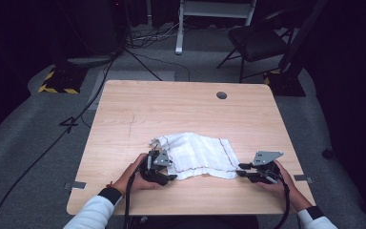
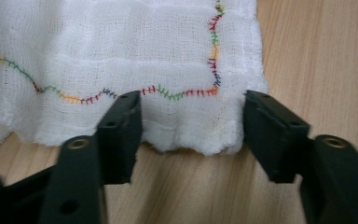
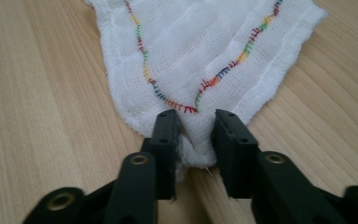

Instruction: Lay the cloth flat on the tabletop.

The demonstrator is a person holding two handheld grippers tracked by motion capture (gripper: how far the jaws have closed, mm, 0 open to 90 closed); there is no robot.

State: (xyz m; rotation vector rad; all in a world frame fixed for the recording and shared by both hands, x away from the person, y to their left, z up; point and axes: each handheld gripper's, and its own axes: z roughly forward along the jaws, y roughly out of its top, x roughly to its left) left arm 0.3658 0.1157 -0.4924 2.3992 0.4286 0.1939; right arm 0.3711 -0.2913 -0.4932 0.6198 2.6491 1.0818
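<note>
Cloth of white gauze with a wavy line of coloured stitching lies rumpled on the near half of the wooden tabletop, between the person's two hands. In the high view the left gripper sits at the cloth's near left edge and the right gripper at its near right corner, each held by a hand coming in from the bottom.

In the left gripper view the left gripper has its jaws spread wide, one on either side of a corner of the cloth; the left jaw overlaps the hem, the right jaw stands just off the cloth's side edge, and the fabric between them lies loose on the wood, not pinched.

In the right gripper view the right gripper has its jaws drawn close together around a pointed corner of the cloth, where two stitched lines meet. The fabric bunches up in the narrow gap and both jaws press against it, so this corner is clamped. The rest of the cloth fans out away from the jaws, flat on the tabletop.
</note>
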